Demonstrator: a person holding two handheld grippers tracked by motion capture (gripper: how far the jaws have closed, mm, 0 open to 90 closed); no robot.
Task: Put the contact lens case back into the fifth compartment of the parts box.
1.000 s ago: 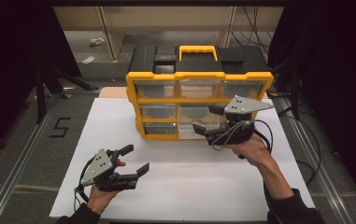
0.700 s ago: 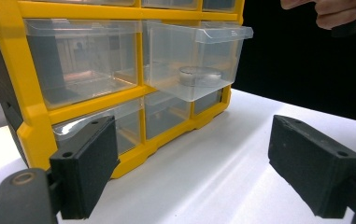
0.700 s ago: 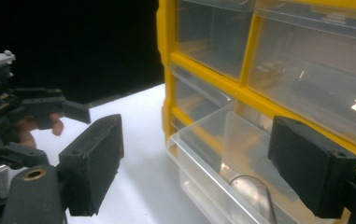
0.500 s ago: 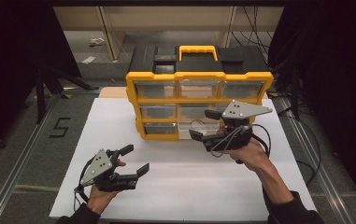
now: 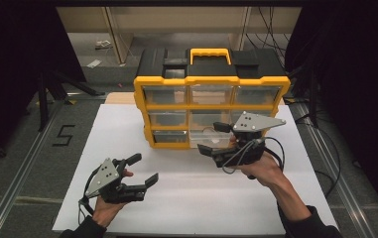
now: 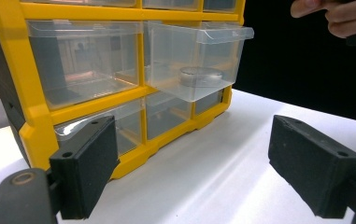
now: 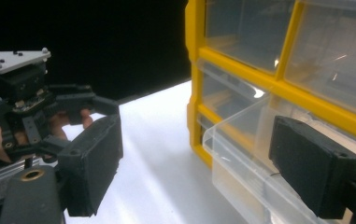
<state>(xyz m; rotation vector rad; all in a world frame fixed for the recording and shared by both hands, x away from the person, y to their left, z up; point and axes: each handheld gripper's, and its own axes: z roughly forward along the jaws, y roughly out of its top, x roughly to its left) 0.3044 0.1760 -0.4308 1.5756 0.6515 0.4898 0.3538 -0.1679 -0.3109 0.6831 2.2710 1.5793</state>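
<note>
Bright glaring tabletop (image 5: 186, 198), dark surroundings, soft focus.

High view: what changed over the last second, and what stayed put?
The right claw drew back toward the person, and a clear drawer in the yellow organizer now stands pulled out, between its open jaws. The left claw stayed open over the white tabletop; the organizer did not move.

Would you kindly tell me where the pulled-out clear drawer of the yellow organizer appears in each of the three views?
High view: the clear drawer juts from the bottom row, centre column, beside the right gripper.
Left gripper view: upper centre-right, a round metal piece inside.
Right gripper view: lower right, partly behind the jaw on that side.
Shared landmark: the yellow organizer frame.
</note>
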